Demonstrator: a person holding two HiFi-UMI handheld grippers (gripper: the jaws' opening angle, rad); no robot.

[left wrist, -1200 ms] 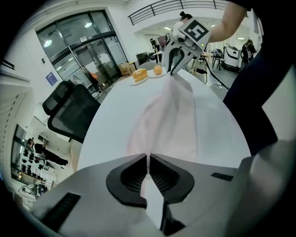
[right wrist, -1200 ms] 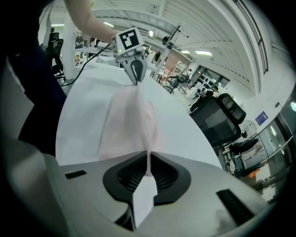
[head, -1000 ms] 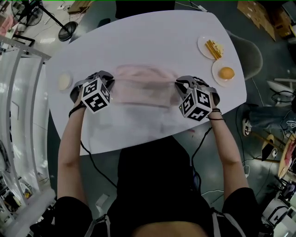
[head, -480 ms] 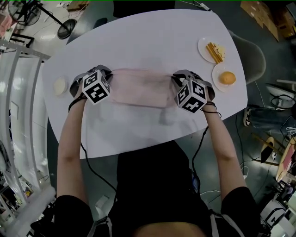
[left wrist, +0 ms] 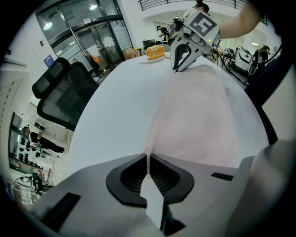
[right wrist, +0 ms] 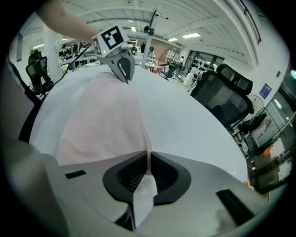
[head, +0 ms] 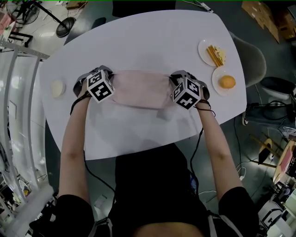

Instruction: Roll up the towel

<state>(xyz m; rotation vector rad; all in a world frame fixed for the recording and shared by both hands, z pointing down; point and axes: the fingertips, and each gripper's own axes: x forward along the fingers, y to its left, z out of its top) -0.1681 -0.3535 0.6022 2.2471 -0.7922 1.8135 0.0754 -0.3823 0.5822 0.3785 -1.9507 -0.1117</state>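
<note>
Towel (head: 138, 88): one, pink, lying as a flat band across the middle of the table, stretched between the two grippers.
Left gripper (left wrist: 148, 156): jaws nearly together, pinching the towel's left edge.
Right gripper (right wrist: 149, 155): jaws nearly together, pinching the towel's right edge.
Plates: two, at the table's right; one (head: 211, 47) with yellow sticks, one (head: 225, 82) with an orange round item.
Disc (head: 58, 88): one, pale, near the left edge.
Table (head: 152, 37): white, rounded corners.
Room: dark floor, cables, cardboard boxes (head: 263, 14), black office chair (left wrist: 64, 97), glass doors.
</note>
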